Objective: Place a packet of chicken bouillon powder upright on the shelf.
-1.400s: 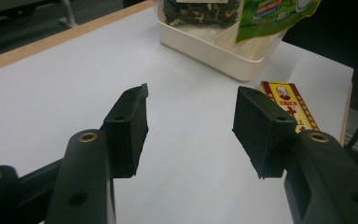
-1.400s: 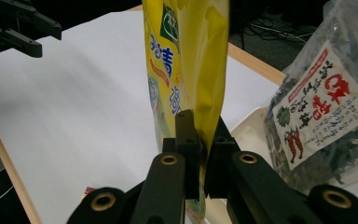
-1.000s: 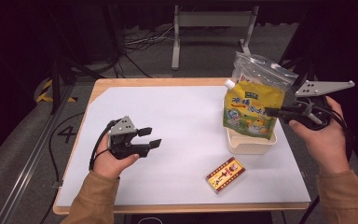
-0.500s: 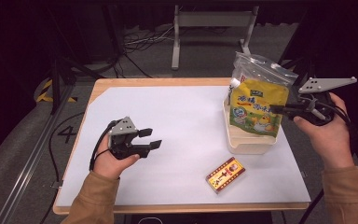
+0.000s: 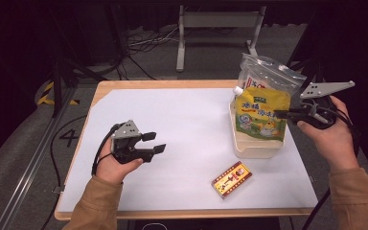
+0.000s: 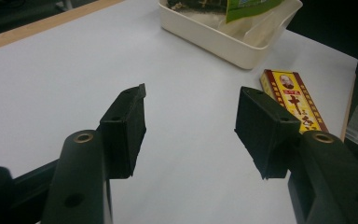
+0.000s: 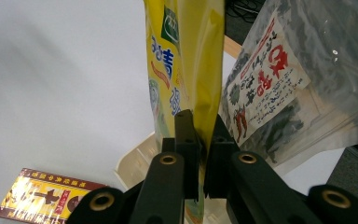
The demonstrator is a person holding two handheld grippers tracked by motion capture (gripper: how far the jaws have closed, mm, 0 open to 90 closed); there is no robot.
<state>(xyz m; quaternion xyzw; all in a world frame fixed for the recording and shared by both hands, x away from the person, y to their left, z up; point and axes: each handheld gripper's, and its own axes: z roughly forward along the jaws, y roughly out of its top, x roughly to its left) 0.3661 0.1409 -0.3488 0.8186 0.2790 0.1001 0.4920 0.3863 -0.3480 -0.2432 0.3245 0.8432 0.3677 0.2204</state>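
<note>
both grippers unchanged: right gripper [image 5: 279, 114] still pinches yellow pouch [image 5: 261, 118], left gripper [image 5: 154, 142] fingers spread.

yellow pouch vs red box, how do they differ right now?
The yellow pouch stands upright in the cream tub; the red box lies flat on the white table. The right gripper is shut on the pouch's edge; the box is untouched, with the left gripper open and away from it. The pouch is soft and the larger of the two; the box is rigid. Both carry printed labels.

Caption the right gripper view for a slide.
Right tool pinching the edge of a yellow pouch above a cream tray, clear bag behind, red-and-gold box on the table.
</note>
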